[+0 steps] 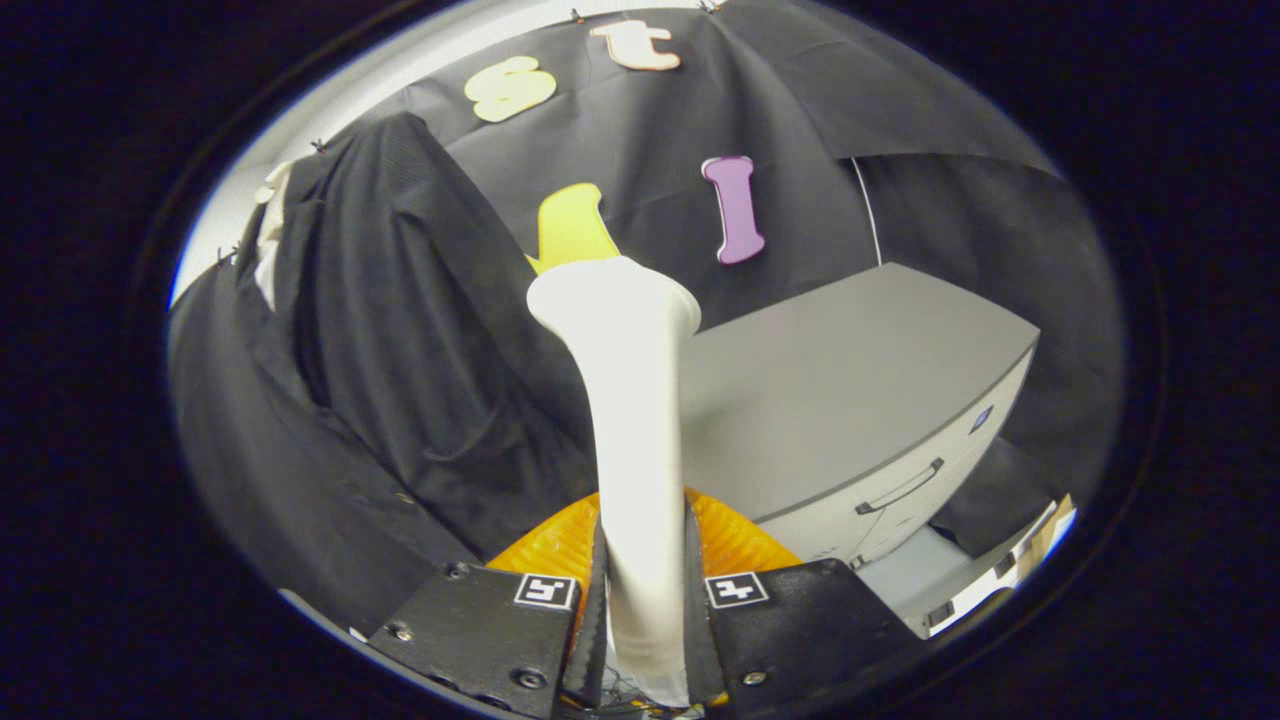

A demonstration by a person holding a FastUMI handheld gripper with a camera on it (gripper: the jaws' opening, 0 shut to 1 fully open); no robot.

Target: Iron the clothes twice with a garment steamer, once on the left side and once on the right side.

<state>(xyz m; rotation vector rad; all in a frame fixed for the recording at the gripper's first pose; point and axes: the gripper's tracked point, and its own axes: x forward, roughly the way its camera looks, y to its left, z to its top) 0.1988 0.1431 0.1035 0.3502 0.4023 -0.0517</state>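
White plastic garment steamer [635, 420], slim handle flaring to a wide head: clamped upright between both fingers of the gripper [645, 600]. Black hanging garment [400, 380]: beyond the fingers, left of the steamer head. Grey cabinet [850, 400]: beyond, right.

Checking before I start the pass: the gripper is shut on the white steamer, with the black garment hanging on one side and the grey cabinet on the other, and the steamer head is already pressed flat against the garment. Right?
Not quite. In the gripper view the steamer head stands clear of the black garment, not pressed against it. The rest holds: the gripper is shut on the steamer, garment on one side, grey cabinet on the other.
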